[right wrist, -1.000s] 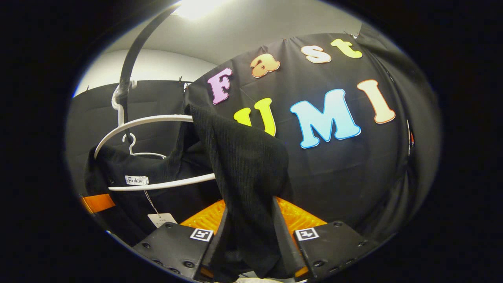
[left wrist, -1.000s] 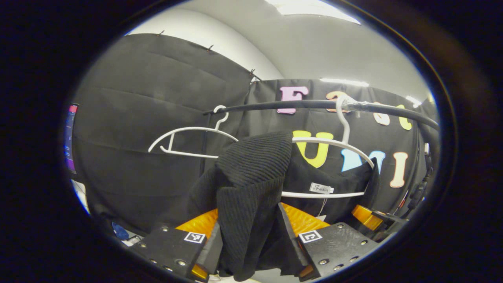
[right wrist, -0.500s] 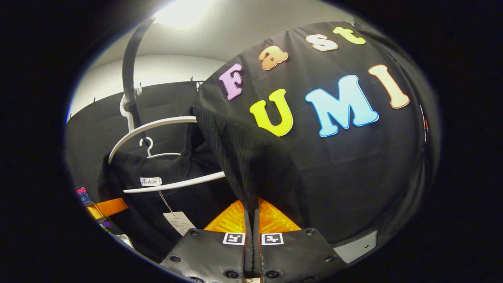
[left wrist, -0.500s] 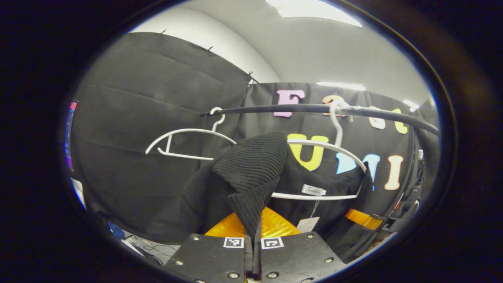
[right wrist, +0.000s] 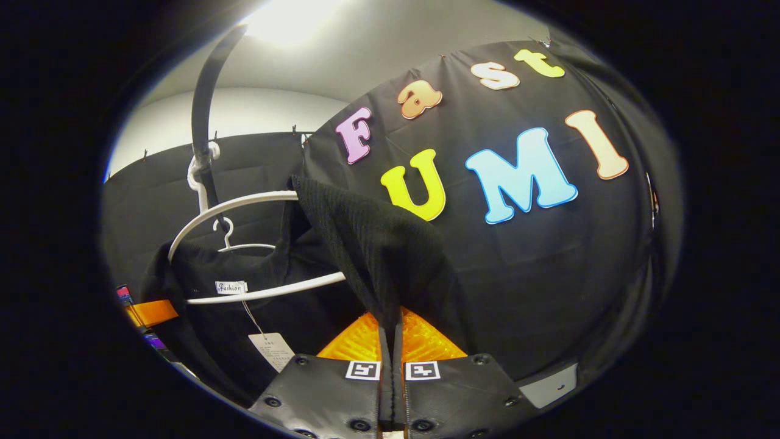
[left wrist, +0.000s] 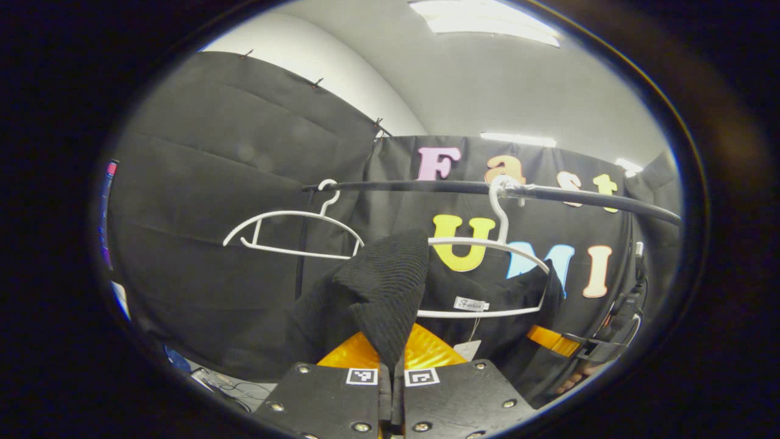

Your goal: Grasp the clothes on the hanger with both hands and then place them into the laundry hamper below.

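Note:
A black ribbed garment [left wrist: 384, 286] hangs on a white hanger [left wrist: 487, 244] hooked over a black rail [left wrist: 426, 186]. My left gripper [left wrist: 392, 366] is shut on the garment's left shoulder, the cloth pinched between both fingers. In the right gripper view the same black garment [right wrist: 378, 250] drapes off the white hanger [right wrist: 244, 204], and my right gripper [right wrist: 392, 347] is shut on its other shoulder. A white neck label [right wrist: 231, 287] and a paper tag [right wrist: 270, 350] hang inside the collar. The right gripper [left wrist: 573, 347] also appears far right in the left gripper view, behind the garment.
An empty second white hanger [left wrist: 289, 235] hangs on the rail to the left. The rail [right wrist: 204, 110] curves overhead in the right gripper view. Black cloth walls close the booth behind. A lit screen edge [left wrist: 106, 213] sits at far left. The hamper is out of sight.
One second ago both grippers stood open around the garment's shoulders; both have since closed on the cloth. Since then the left camera has dropped back slightly, the hanger sitting smaller and farther.

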